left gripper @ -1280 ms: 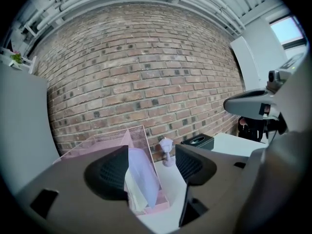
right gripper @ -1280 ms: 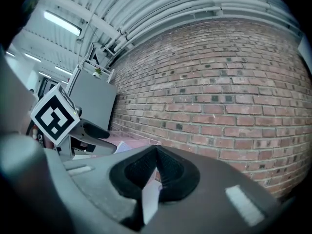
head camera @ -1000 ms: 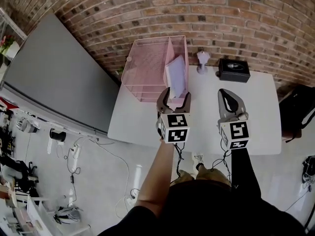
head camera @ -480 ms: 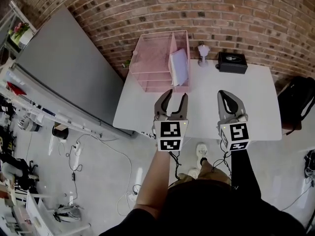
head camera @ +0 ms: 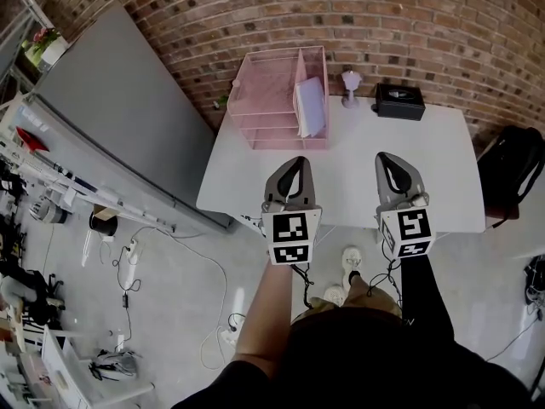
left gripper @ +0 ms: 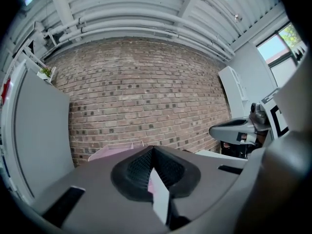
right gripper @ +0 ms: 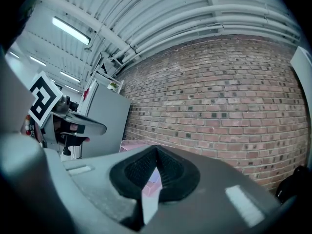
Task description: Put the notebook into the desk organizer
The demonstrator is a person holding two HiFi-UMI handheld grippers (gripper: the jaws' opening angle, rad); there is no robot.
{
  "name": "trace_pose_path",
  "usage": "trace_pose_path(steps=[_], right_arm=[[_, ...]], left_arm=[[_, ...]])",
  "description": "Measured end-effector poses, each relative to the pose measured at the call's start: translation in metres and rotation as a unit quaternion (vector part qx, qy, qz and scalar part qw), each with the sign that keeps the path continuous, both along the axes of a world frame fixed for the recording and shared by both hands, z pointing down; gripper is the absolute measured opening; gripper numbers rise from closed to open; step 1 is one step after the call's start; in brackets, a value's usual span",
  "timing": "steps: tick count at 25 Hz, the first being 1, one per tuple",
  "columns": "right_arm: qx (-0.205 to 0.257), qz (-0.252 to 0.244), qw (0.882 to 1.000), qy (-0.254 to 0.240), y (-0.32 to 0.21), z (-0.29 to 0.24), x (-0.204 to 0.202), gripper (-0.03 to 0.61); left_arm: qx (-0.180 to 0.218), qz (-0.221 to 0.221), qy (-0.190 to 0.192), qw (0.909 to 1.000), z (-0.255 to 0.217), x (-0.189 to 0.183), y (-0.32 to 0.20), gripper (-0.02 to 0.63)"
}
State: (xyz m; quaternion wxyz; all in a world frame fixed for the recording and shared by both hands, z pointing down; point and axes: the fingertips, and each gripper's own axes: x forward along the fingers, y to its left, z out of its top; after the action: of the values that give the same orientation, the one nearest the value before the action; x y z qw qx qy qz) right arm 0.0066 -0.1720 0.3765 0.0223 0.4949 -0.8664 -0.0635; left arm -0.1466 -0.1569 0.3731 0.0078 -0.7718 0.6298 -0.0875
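Head view: notebook [head camera: 310,106] is seen upright in the right compartment of the pink desk organizer [head camera: 260,92], upper centre; left gripper [head camera: 292,162] and right gripper [head camera: 388,158] are at lower centre, well apart from it
Left gripper view: jaws closing fully together, nothing between
Right gripper view: jaws together, empty
Placement judged done; organizer is best left unbumped

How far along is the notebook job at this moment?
Done: the notebook stands in the right compartment of the pink organizer. In hand: nothing; the left gripper and right gripper are shut and empty, near the front edge of the table. Left: nothing visible.
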Motion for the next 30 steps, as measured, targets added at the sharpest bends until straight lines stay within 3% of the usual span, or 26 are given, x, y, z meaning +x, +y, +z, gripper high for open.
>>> trace_pose_path(steps=[30], right_arm=[[0.009, -0.029, 1.0, -0.006, 0.003, -0.012, -0.027, 0.0]], left_arm=[[0.008, -0.018, 0.008, 0.9998, -0.005, -0.024, 0.011, 0.008]])
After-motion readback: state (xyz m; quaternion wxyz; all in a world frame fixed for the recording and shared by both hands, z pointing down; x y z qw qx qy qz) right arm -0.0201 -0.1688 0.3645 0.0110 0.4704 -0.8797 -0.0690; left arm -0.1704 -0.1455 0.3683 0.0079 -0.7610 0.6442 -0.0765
